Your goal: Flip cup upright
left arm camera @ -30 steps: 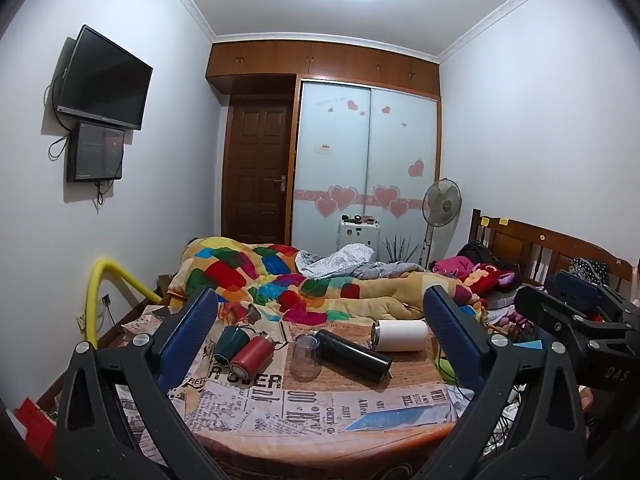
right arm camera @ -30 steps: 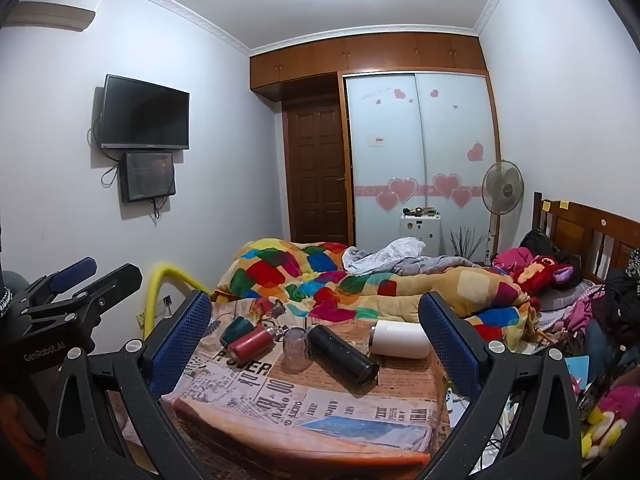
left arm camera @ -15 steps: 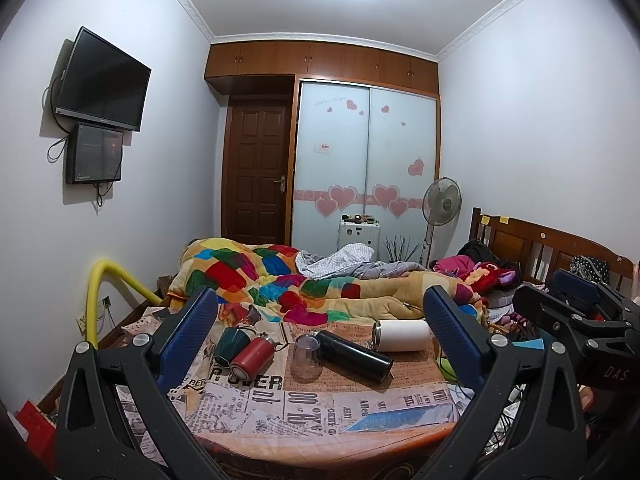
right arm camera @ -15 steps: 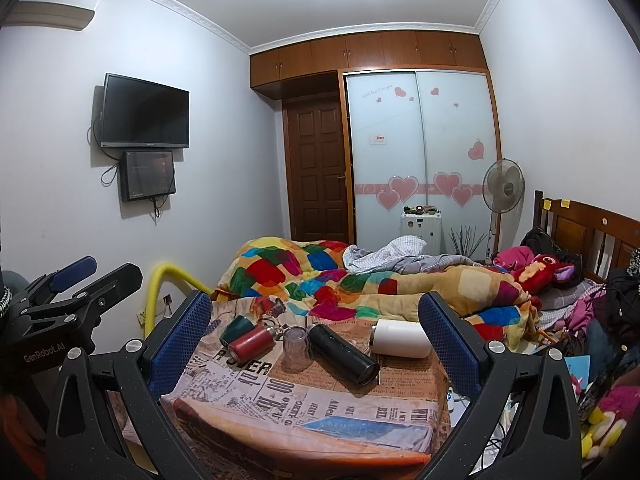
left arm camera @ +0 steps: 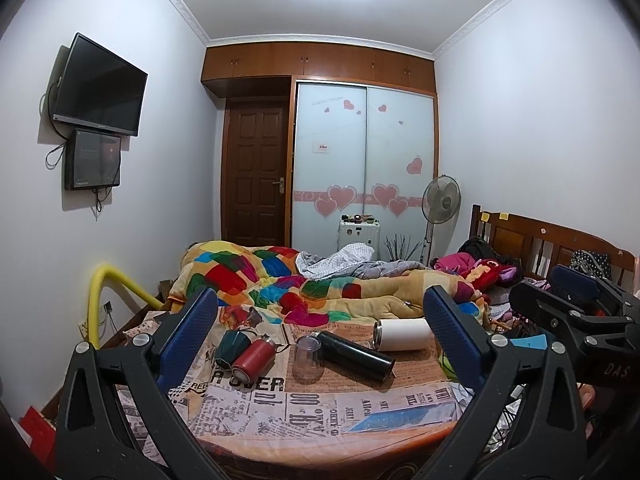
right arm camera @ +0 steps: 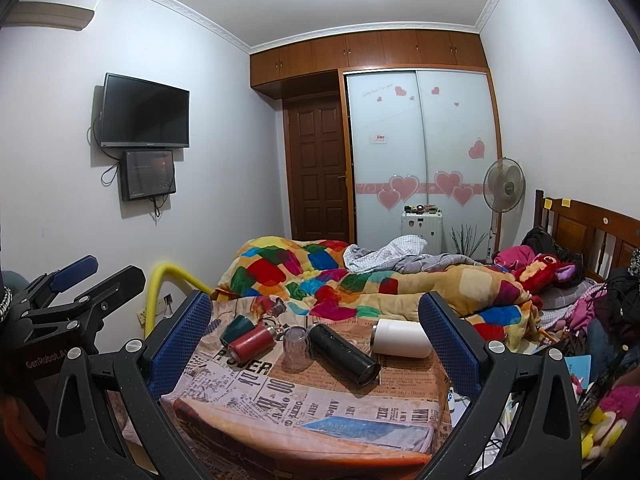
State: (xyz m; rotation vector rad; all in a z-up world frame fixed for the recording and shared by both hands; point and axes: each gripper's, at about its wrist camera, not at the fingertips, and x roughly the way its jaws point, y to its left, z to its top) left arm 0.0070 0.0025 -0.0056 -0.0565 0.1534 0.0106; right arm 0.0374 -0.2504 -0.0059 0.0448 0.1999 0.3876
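Observation:
A clear plastic cup [left arm camera: 307, 358] stands upside down on the newspaper-print tablecloth [left arm camera: 320, 404]; it also shows in the right wrist view [right arm camera: 296, 348]. Around it lie a black flask [left arm camera: 353, 355], a white tumbler [left arm camera: 402, 334], a red bottle [left arm camera: 253, 357] and a dark green cup [left arm camera: 227, 349], all on their sides. My left gripper [left arm camera: 320, 340] is open and empty, held back from the table. My right gripper [right arm camera: 316, 336] is open and empty too, also short of the cups. The right gripper's body shows at the right edge of the left wrist view [left arm camera: 576, 316].
A bed with a multicoloured quilt [left arm camera: 280, 276] lies behind the table. A yellow padded rail [left arm camera: 100, 300] stands at the left. Clothes and toys [right arm camera: 592, 320] pile at the right by the wooden headboard. A fan [left arm camera: 440, 200] stands by the wardrobe.
Both views have shifted only slightly; the left gripper has drifted a little. Nothing on the table has moved.

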